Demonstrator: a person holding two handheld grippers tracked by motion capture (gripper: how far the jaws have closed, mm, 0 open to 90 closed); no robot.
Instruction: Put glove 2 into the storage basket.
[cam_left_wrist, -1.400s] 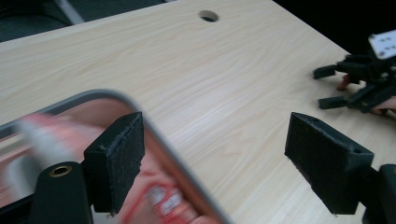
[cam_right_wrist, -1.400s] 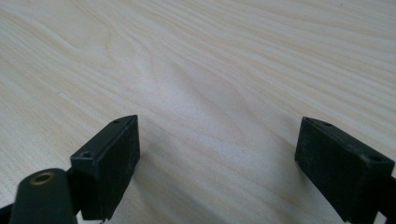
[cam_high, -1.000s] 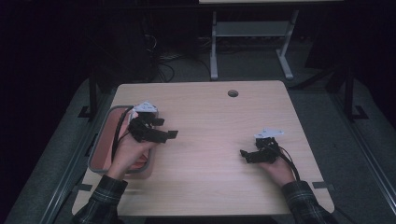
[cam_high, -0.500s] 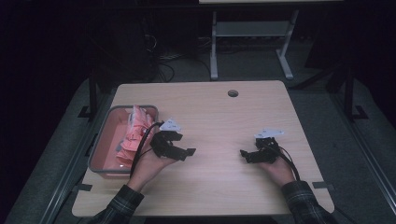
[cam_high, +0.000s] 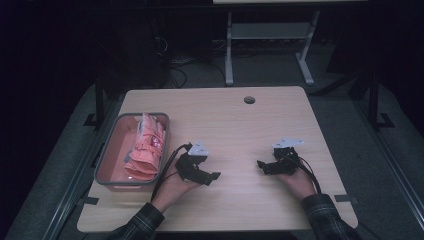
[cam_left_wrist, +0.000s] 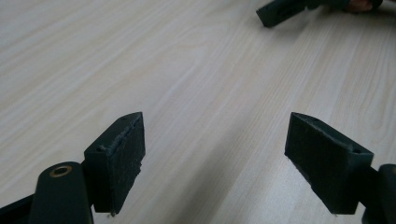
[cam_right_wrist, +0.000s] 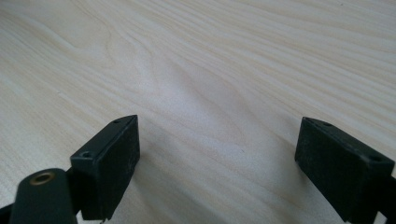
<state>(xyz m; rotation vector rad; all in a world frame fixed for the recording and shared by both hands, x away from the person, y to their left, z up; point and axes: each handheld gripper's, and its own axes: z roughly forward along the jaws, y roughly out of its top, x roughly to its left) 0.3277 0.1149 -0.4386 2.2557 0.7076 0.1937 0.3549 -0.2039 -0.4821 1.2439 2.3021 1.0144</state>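
A grey tray (cam_high: 106, 151) with a pink floor stands at the table's left edge and holds a pile of pink and white packets (cam_high: 146, 147). My left gripper (cam_high: 212, 177) rests low on the wood just right of the tray, open, jaws pointing right. In the left gripper view my left gripper (cam_left_wrist: 212, 163) has bare tabletop between its wide-apart pads (cam_left_wrist: 128, 156), and the tip of the other gripper (cam_left_wrist: 285, 8) shows at the top. My right gripper (cam_high: 262, 165) lies at the right, open, pointing left. The right gripper view has my right gripper (cam_right_wrist: 217, 165) over bare wood.
The wooden table (cam_high: 230, 125) has a round cable hole (cam_high: 249, 99) near its far edge. Beyond the table stands a metal shelf frame (cam_high: 270, 45) on a dark floor. Cables trail from both grippers toward the person's sleeves.
My left gripper has left the tray and swung right and toward the near edge, settling on the open wood. The packets in the tray are uncovered. The right gripper has stayed put.
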